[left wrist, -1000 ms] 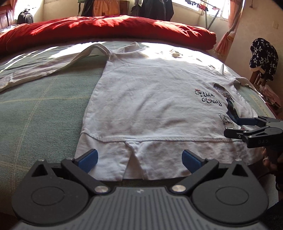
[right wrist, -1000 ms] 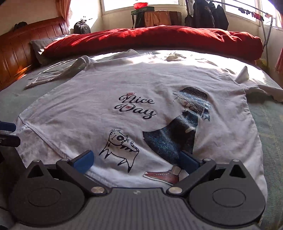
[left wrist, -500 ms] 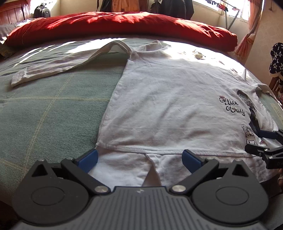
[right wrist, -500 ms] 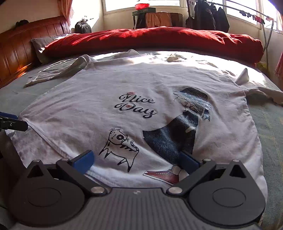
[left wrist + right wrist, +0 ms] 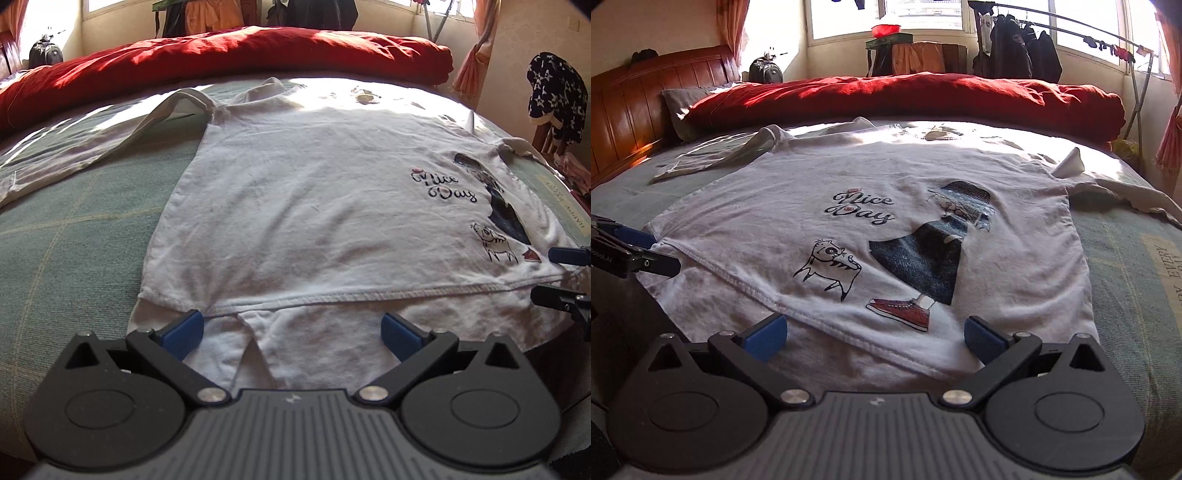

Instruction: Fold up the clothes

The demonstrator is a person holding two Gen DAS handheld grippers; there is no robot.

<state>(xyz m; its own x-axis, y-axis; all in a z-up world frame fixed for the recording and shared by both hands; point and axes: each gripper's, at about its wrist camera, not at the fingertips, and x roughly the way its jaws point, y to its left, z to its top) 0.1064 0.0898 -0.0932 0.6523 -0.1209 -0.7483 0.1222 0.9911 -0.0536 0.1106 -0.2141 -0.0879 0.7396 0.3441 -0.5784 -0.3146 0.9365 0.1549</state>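
Note:
A white long-sleeved shirt with a "Nice Day" print lies spread face up on the bed, hem toward me, its sleeves out to both sides. My left gripper stands open over the hem near the shirt's left corner, fingers resting on or just above the cloth. At the hem's right part my right gripper is open too, with the red-shoe print between its blue pads. Each gripper shows at the edge of the other's view: the right gripper and the left gripper.
A green checked bed cover lies under the shirt. A rolled red duvet runs along the far side. A wooden headboard is at left, a star-patterned garment hangs at right, and a clothes rack stands by the window.
The left view has swung, so the shirt sits more centred and the right gripper is lower at the frame edge. Both cameras look a little higher and closer to the hem. Both grippers stay open.

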